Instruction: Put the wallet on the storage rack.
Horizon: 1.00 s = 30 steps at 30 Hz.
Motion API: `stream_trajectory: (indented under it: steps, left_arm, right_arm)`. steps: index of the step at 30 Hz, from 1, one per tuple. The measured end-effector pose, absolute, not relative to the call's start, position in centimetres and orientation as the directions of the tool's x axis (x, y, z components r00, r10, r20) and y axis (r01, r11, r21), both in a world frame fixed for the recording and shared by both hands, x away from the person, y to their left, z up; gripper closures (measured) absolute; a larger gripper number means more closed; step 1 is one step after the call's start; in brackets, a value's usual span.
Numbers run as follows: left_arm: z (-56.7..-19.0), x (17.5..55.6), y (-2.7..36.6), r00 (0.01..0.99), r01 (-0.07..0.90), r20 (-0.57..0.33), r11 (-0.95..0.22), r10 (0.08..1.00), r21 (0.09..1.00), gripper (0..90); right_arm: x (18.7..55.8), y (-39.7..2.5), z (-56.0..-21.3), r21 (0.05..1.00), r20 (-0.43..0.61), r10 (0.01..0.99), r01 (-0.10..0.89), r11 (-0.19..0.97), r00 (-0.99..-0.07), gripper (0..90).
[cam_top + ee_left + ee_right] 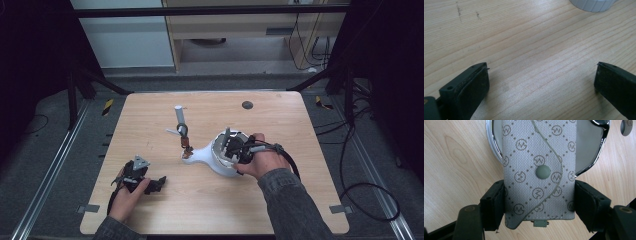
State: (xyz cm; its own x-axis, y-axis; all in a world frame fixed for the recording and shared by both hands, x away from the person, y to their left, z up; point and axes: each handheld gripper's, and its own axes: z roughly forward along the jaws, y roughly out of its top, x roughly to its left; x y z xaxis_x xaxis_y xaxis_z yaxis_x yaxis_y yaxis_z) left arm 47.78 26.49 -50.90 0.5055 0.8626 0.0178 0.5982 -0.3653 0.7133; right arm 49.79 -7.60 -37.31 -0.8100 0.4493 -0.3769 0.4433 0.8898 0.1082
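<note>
Jaws of the right gripper (539,202) clamp a patterned grey key pouch (539,167) over the chrome-rimmed dish (491,143) right of the surface's middle; release into it remains. Left gripper (541,80) gapes empty near the front-left corner.

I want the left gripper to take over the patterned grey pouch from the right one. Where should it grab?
Probably the free upper half of the patterned grey pouch, above the snap button, closing across its two long edges. The right gripper already clamps those edges lower down, so come from the far end over the chrome-rimmed dish; the left gripper is open.
</note>
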Motion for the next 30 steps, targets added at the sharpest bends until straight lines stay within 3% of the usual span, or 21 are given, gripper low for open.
stream_trajectory:
  steps: [30]
  left_arm:
    - [-50.9,47.8,26.5,0.51,0.598,0.019,-0.37,0.86,0.711,0.0]
  right_arm:
    - [52.0,-6.4,-38.3,0.082,-0.369,0.465,0.47,0.879,-0.805,30.1]
